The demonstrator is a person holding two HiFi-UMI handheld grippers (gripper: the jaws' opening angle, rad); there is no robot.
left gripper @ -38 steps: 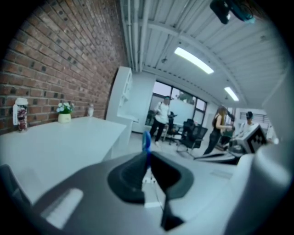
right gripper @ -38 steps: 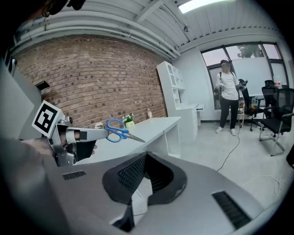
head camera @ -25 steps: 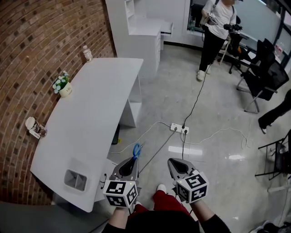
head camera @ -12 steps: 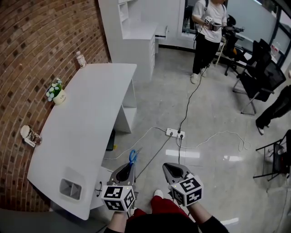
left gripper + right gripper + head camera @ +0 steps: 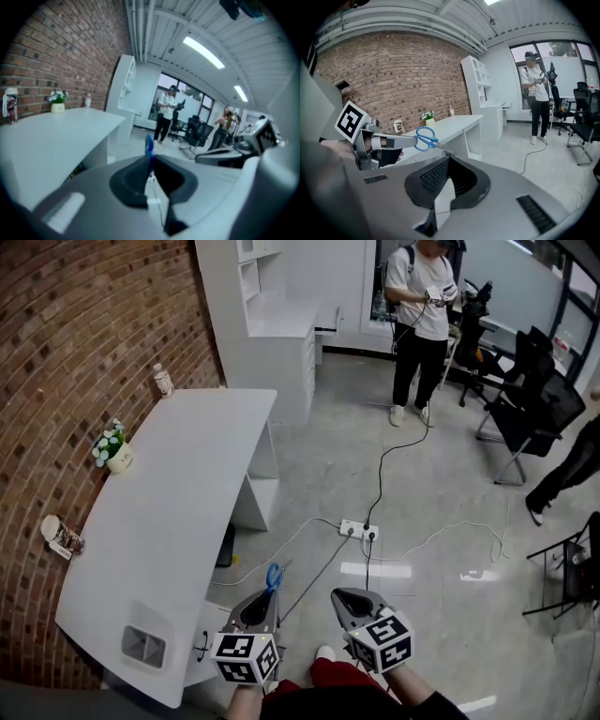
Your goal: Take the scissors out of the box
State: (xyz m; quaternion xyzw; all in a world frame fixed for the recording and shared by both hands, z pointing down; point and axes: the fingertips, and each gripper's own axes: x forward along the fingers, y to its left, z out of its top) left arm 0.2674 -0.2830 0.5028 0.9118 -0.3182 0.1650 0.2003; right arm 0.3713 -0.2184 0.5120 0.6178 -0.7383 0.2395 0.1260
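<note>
Grips the blue-handled scissors (image 5: 274, 577) by the handles in the left gripper's (image 5: 268, 593) clenched fingers (image 5: 129, 180), blades pointing ahead over the floor, clear of the box (image 5: 142, 646) on the table (image 5: 178, 502); right gripper (image 5: 337, 595) beside, fingers shut, empty.

head view: overhead, steeply down | gripper views: low, forward, right sees left gripper (image 5: 411, 139) | shared: desk (image 5: 178, 502), person (image 5: 419, 306)

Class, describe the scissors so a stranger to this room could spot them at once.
Find the long white desk along the brick wall and go to its near end, beside the left hand-held gripper. The scissors stick out of its jaws over the grey floor; their blue handles are the only blue thing there.
</note>
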